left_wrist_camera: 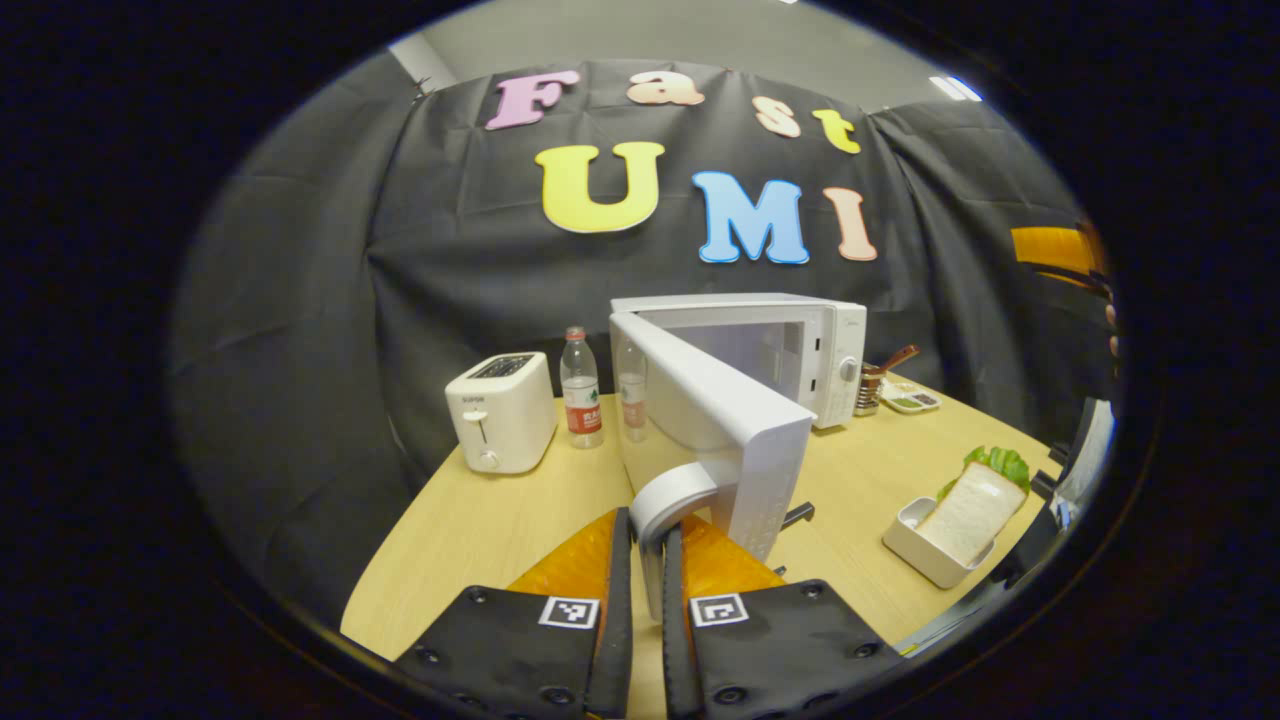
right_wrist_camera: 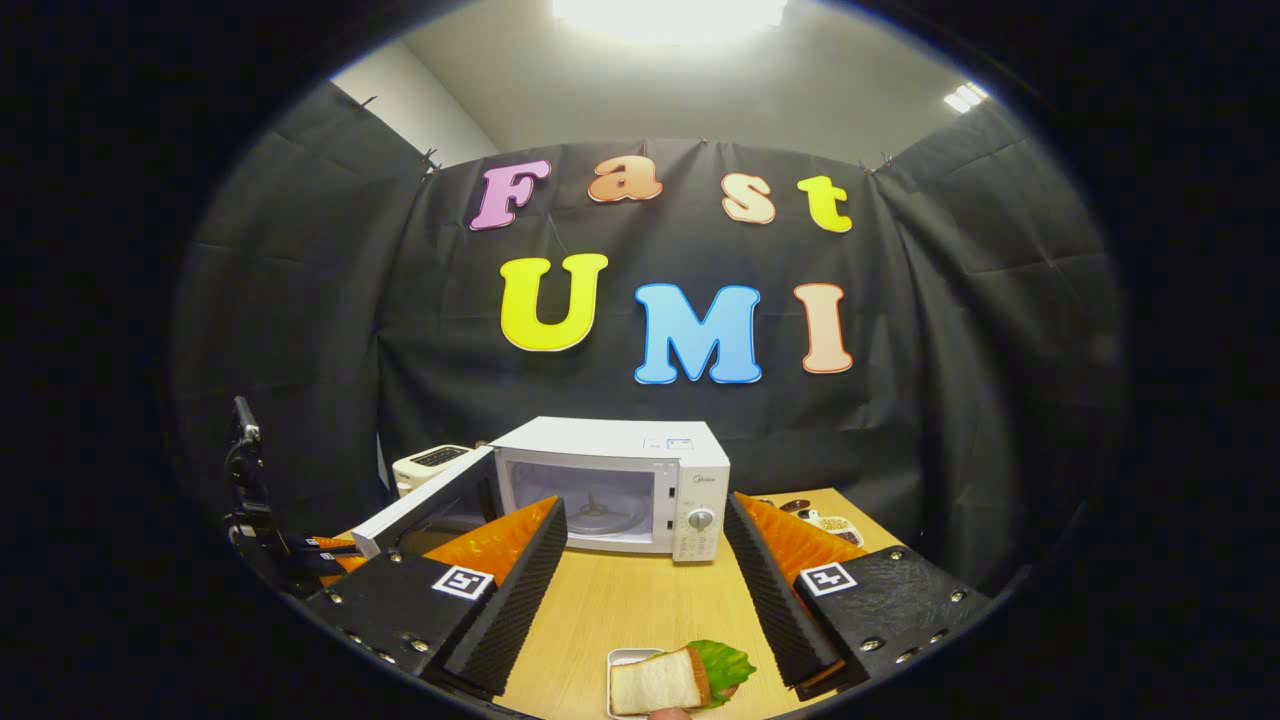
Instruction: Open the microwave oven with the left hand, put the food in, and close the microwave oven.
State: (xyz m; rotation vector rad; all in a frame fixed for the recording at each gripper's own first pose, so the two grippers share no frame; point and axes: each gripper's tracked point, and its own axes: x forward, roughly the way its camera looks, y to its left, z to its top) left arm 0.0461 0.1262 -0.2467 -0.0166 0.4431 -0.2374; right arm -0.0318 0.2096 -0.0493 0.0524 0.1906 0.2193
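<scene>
Door-opening step nearly done: left gripper (left_wrist_camera: 647, 560) clamped on the handle (left_wrist_camera: 668, 500) of the microwave (left_wrist_camera: 790, 350) door (left_wrist_camera: 725, 420), swung wide; right gripper (right_wrist_camera: 645, 590) spread open above the sandwich (right_wrist_camera: 670, 680) in front of the microwave, next needing a grasp.

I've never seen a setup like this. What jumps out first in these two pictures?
The white microwave at the back of the wooden table stands with its door swung wide, and the left hand-held gripper is clamped on the door's handle. Nearer, a sandwich with lettuce waits in a small white tray, just below the open right hand-held gripper.
</scene>
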